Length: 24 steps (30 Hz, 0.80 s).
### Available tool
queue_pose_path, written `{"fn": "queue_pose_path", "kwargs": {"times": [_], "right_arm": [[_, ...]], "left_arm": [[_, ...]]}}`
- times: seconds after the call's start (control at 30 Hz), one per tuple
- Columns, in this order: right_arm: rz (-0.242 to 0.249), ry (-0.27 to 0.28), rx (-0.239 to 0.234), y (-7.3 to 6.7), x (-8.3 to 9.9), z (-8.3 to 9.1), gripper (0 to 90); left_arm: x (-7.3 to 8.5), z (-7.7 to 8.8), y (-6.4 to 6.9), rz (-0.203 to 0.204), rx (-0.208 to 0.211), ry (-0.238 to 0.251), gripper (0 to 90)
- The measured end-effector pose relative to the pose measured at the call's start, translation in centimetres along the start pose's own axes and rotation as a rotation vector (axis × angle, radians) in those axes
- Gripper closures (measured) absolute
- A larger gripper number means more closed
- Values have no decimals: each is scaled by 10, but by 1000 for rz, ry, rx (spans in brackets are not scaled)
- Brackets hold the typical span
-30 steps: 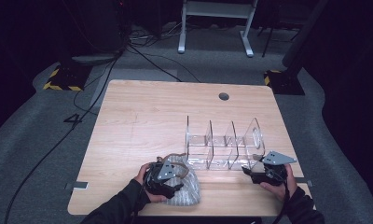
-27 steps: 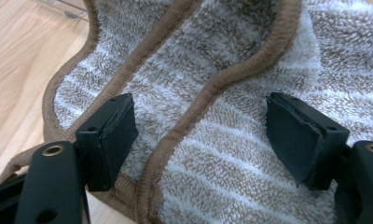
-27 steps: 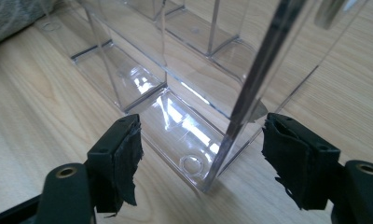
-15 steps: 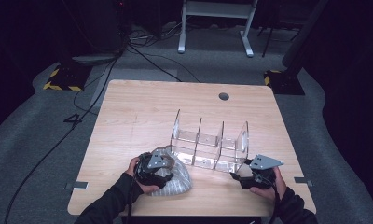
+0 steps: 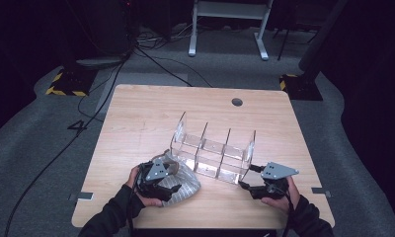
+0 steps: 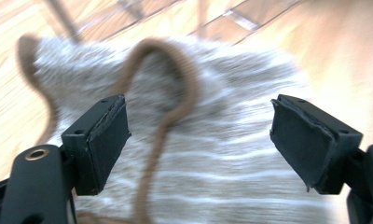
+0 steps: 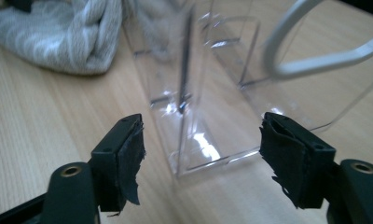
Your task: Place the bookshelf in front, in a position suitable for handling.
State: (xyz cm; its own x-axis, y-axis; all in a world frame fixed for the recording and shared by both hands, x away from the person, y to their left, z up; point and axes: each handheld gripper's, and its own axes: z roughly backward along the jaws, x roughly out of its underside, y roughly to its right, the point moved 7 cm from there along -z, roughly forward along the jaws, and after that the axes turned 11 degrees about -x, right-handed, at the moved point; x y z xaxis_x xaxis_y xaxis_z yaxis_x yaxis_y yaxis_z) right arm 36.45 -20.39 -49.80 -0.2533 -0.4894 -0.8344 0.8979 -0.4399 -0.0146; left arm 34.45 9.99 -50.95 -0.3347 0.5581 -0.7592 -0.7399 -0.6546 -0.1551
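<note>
Both hand-held grippers, left (image 6: 198, 140) and right (image 7: 201, 158), stood open and empty, its jaws having just widened over the striped knit cloth (image 5: 178, 185), which lay outside the clear divided organizer (image 5: 213, 153), not yet stowed.

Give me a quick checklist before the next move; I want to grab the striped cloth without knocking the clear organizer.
1. Left tongs open: ok; they have just been opening, pads clear of the cloth.
2. Cloth below the left tongs: ok.
3. Cloth's brown rim between the pads: ok.
4. Right tongs open, holding nothing: ok.
5. Organizer upright on the table: ok.
6. Cloth apart from the organizer: cannot tell.
</note>
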Motion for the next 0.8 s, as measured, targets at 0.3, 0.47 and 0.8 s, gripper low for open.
{"fn": "queue_pose_path", "kwargs": {"times": [0.3, 0.47, 0.8], "right_arm": [[35, 67, -2, 6, -31, 13, 274], [33, 91, -14, 9, -38, 9, 293], [30, 61, -85, 4, -41, -2, 368]], "left_arm": [[10, -17, 26, -51, 20, -92, 160], [18, -30, 18, -33, -7, -114, 164], [20, -36, 15, -37, 3, -110, 155]]}}
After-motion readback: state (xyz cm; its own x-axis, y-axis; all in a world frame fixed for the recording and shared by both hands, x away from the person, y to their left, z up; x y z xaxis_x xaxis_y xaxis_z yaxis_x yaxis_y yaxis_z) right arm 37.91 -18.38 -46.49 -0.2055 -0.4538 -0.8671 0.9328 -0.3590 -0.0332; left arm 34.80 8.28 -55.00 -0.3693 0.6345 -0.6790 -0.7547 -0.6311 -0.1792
